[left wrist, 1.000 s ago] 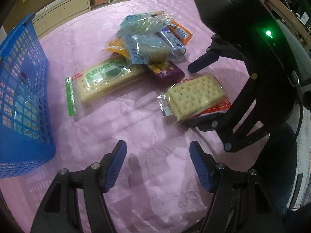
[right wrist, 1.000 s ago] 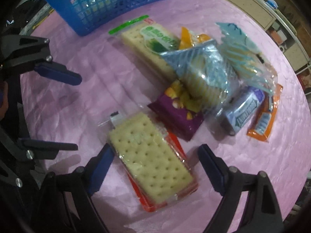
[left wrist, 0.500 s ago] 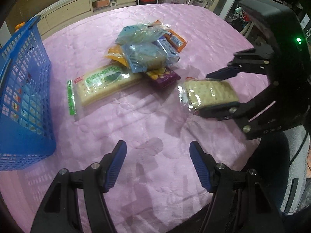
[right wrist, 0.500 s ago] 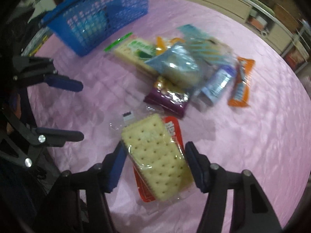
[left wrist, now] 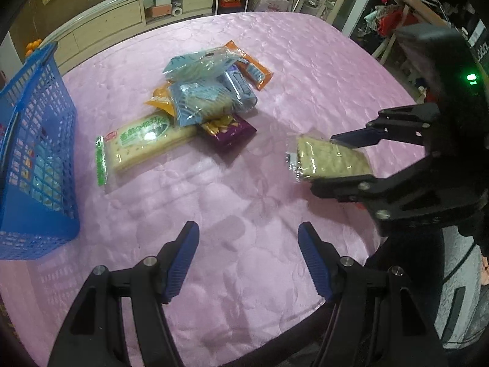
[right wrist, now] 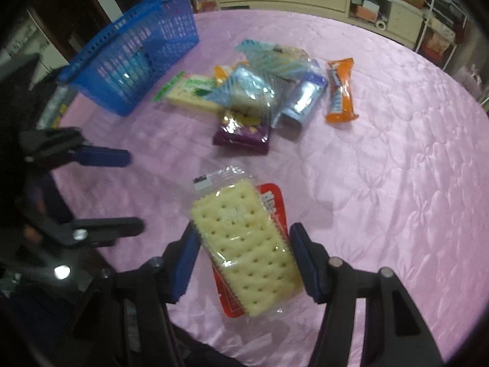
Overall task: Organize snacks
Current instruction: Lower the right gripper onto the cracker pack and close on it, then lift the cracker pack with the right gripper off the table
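Note:
My right gripper (right wrist: 243, 260) is shut on a clear pack of square crackers (right wrist: 244, 244) with a red label and holds it above the pink table; the pack also shows in the left wrist view (left wrist: 331, 160). My left gripper (left wrist: 249, 260) is open and empty, low over the table's near edge. A blue basket (left wrist: 33, 165) stands at the left, also seen in the right wrist view (right wrist: 134, 52). A pile of snack packs (left wrist: 207, 98) lies mid-table, with a long green-label cracker pack (left wrist: 140, 142), a purple pack (left wrist: 227, 128) and an orange bar (right wrist: 340, 90).
The pink quilted tablecloth (left wrist: 244, 198) covers a round table. A low cabinet with drawers (left wrist: 122, 21) runs behind the table. Clutter and racks stand at the far right (left wrist: 397, 15). The basket holds some packs.
My right gripper closed on the cracker pack, lifted it off the table and pulled it back away from the pile. The left gripper stayed open and rose slightly.

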A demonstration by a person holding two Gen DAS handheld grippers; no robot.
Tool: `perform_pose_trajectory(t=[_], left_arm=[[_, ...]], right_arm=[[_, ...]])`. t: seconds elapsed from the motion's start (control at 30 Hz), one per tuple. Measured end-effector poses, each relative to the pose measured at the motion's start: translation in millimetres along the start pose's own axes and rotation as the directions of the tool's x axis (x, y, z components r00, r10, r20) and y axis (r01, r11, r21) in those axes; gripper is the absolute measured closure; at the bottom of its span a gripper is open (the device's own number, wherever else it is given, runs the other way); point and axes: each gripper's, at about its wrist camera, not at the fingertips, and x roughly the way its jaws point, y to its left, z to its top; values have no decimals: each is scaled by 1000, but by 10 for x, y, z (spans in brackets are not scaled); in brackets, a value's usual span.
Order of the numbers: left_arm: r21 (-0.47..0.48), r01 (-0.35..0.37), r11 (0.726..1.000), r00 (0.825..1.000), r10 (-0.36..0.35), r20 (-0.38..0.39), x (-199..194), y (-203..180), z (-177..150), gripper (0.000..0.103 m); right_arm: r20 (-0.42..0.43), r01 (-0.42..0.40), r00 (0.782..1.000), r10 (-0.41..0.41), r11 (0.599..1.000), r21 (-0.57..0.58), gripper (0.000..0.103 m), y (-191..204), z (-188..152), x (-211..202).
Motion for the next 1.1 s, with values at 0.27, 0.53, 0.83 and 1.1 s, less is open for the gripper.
perform_pose_trajectory(t=[0.27,0.53,0.83,1.1], left_arm=[[16,-33,999,999,33,-14,-22,12,-179,38],[8,-24,1000,999,24,-25,13,29,-230,38],[11,-19,1000,999,20,-29,57,16,-249,38],[22,-22,1000,999,22,-27,40,-29,-220,38]], right_arm=[[-82,43,995,-48,997,-69,37,204,-38,242],[-121,37,992,-45,997,-65,34,257,-48,345],[-139,47,988,-60,995,-93,34,180,-119,282],[-65,17,998,-20,999,-45,48,87,-165,127]])
